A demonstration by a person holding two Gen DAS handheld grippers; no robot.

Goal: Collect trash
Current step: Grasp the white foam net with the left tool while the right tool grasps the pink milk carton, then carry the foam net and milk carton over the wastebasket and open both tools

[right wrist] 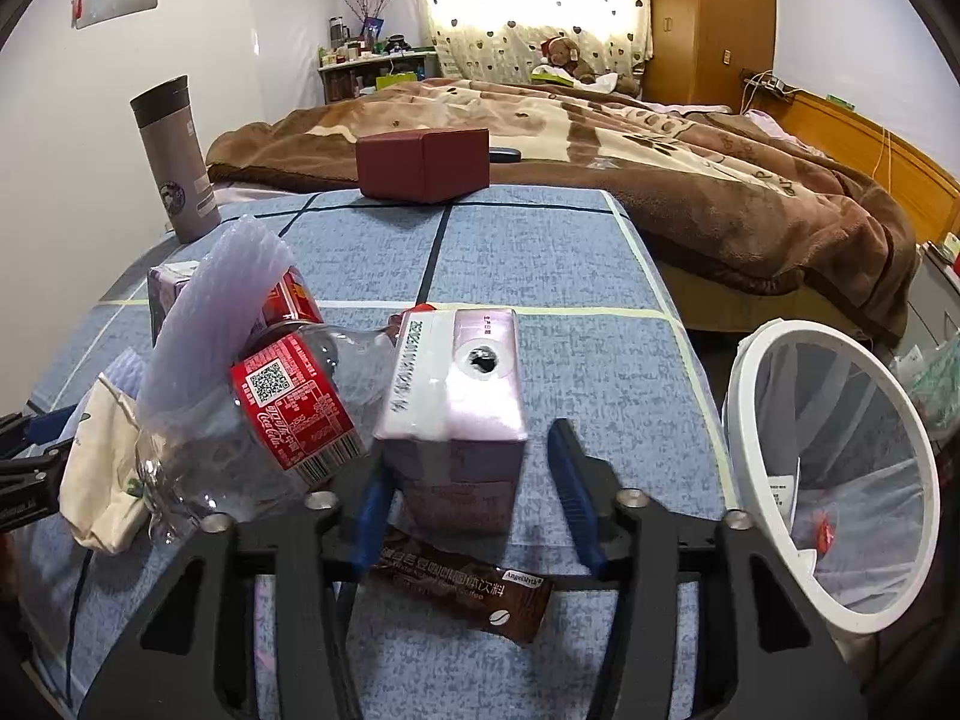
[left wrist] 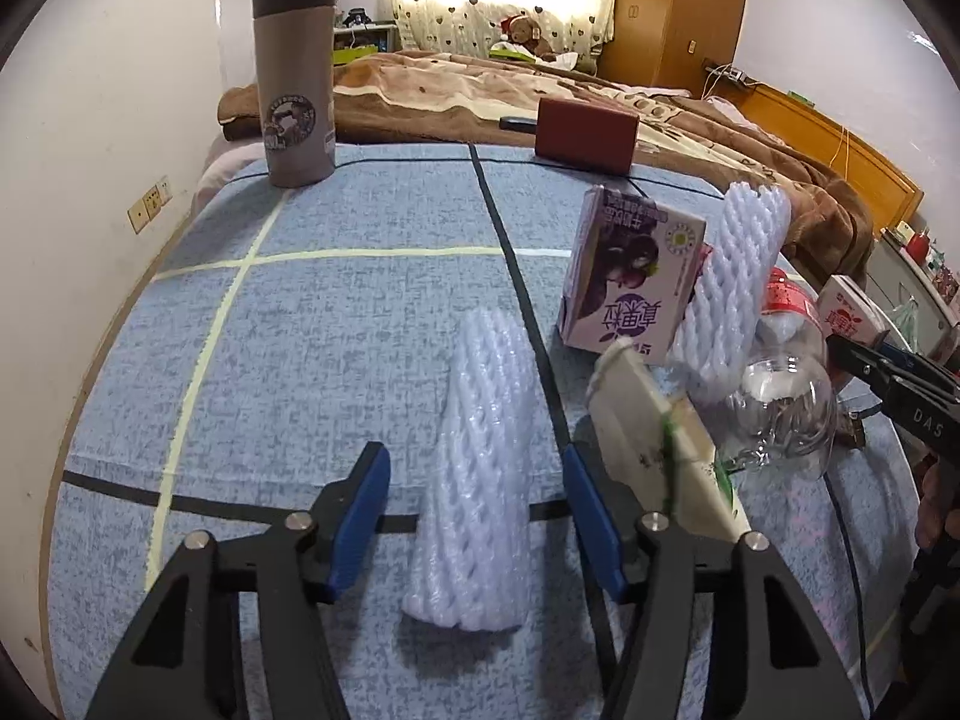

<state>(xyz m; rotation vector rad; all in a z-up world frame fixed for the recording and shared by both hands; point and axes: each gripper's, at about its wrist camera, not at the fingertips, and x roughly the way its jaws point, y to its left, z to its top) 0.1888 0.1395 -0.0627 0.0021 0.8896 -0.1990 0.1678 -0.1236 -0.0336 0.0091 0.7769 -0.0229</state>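
Observation:
My left gripper (left wrist: 474,468) is open, its fingers either side of a white foam fruit net (left wrist: 480,480) lying on the blue tablecloth (left wrist: 336,324). To its right stand a purple drink carton (left wrist: 630,276), a second foam net (left wrist: 732,288), a clear Coca-Cola bottle (left wrist: 786,396) and a crumpled cream pack (left wrist: 666,456). My right gripper (right wrist: 468,480) is open around a pink drink carton (right wrist: 456,402), not clearly touching it. A brown coffee sachet (right wrist: 462,588) lies under that gripper. The bottle (right wrist: 282,414) and cream pack (right wrist: 102,474) lie to the left.
A white trash bin (right wrist: 840,468) with a liner stands at the table's right edge. A grey thermos (left wrist: 294,78) and a dark red box (left wrist: 585,135) stand at the table's far edge. A bed with a brown blanket (right wrist: 660,138) lies beyond.

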